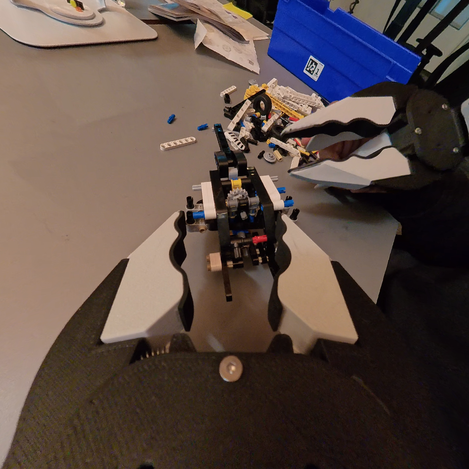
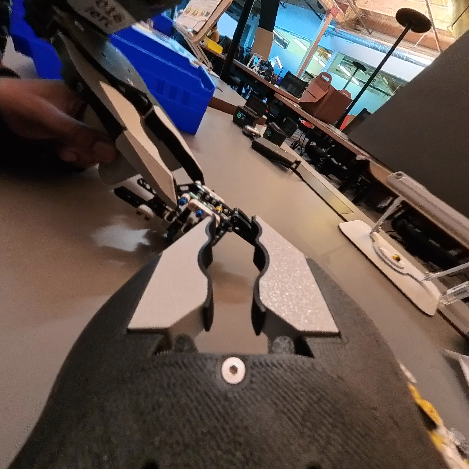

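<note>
**brick model between 2 tongs**

left tongs (image 1: 231, 217) clench the black-and-white brick model (image 1: 238, 203) by its flanks, over the grey tabletop (image 1: 101, 127). right tongs (image 2: 233, 220) stand parted, grasping nothing, just beside the model's far black arm; loose parts (image 1: 274, 111) lie beyond.

Black-framed brick model (image 1: 238, 215) sits upright on the grey worktop (image 1: 88, 165), centre frame in the left wrist view. White side beams, blue pins, grey gear and yellow bush on top, red pin low, black lever arm rising at its far end.
</note>
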Demonstrator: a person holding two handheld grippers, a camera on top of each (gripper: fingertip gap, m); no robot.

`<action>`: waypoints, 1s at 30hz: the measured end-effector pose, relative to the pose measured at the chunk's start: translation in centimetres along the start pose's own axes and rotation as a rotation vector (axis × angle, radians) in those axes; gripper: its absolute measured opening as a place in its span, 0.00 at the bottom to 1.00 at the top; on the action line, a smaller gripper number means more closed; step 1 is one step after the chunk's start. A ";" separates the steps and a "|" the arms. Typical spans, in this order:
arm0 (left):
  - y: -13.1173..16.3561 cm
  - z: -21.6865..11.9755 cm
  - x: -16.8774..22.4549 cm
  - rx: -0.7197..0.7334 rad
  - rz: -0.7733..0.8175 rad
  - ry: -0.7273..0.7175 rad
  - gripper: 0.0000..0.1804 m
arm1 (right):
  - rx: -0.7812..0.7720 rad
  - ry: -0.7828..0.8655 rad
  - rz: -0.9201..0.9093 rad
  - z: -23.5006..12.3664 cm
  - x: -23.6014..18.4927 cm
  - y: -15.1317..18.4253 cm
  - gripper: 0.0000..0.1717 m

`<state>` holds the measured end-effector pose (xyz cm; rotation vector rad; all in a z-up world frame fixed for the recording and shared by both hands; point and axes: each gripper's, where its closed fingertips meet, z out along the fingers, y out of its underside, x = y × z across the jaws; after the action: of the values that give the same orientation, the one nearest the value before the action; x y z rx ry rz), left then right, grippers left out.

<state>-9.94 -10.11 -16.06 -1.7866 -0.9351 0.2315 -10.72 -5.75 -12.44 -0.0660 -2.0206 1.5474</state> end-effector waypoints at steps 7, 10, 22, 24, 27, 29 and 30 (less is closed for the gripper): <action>0.0 0.0 0.0 0.001 -0.007 0.001 0.39 | -0.076 0.035 -0.206 0.3 -0.1 1.5 0.15; 0.0 0.0 0.0 0.000 -0.013 0.005 0.39 | -0.105 0.066 -0.381 0.5 -0.2 1.7 0.15; -0.2 -0.1 0.1 0.011 0.000 0.017 0.39 | -0.088 -0.004 -0.916 1.9 -2.5 1.2 0.14; -0.1 0.0 0.1 0.004 0.013 0.016 0.39 | -0.078 -0.031 -0.946 2.0 -2.8 1.2 0.12; -0.1 -0.1 0.2 0.000 0.024 0.025 0.39 | -0.065 -0.040 -0.959 2.0 -3.0 1.1 0.07; -0.1 -0.5 -0.2 0.003 0.045 -0.011 0.42 | -0.053 -0.042 -0.932 1.9 -2.9 0.7 0.03; -0.2 -1.0 -0.5 0.009 0.057 -0.047 0.44 | -0.057 -0.042 -0.909 1.9 -2.8 0.7 0.03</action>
<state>-9.84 -11.15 -15.57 -1.8073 -0.9155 0.3145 -9.48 -8.26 -14.55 0.7604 -1.7249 0.9000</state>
